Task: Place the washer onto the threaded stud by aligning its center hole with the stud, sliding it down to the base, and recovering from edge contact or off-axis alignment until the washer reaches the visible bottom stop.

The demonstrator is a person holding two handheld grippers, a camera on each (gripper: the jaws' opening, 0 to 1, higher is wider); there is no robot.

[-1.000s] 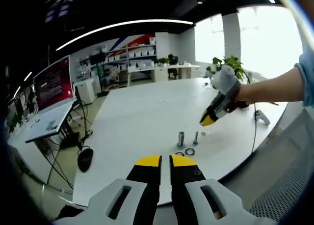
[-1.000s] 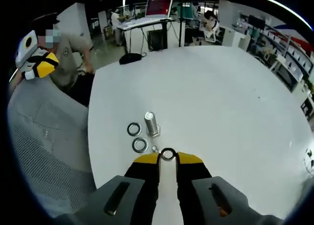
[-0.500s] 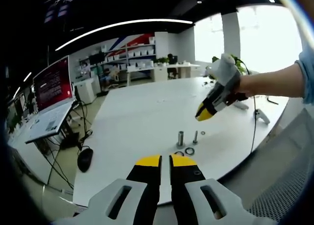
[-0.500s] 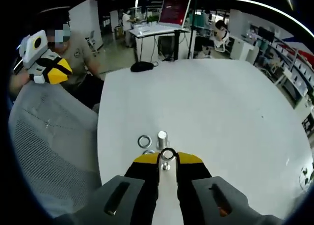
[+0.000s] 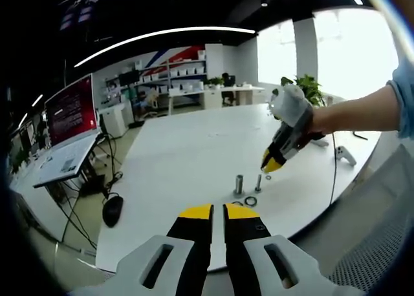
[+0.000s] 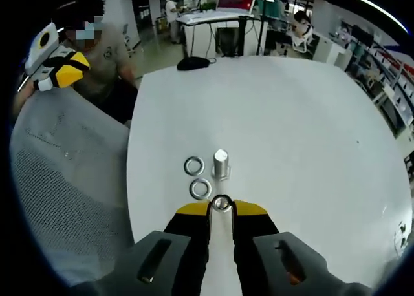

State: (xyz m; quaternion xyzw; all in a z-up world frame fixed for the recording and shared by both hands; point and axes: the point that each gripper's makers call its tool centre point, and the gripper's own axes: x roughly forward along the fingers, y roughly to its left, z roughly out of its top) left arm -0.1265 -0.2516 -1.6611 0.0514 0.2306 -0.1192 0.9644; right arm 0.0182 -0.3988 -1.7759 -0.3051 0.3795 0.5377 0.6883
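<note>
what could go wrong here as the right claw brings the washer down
The right claw pinches the washer only by its rim, so it may slip or tilt. It hangs just above a thin stud, so an off-axis drop could catch an edge. Two loose washers and a thicker stud crowd the spot.

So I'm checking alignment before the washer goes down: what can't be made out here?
- Right gripper view: the washer in the right gripper covers the stud top, so hole-to-stud alignment is hidden.
- Left gripper view: the stud under the right gripper is too small to show threads or the bottom stop.
</note>
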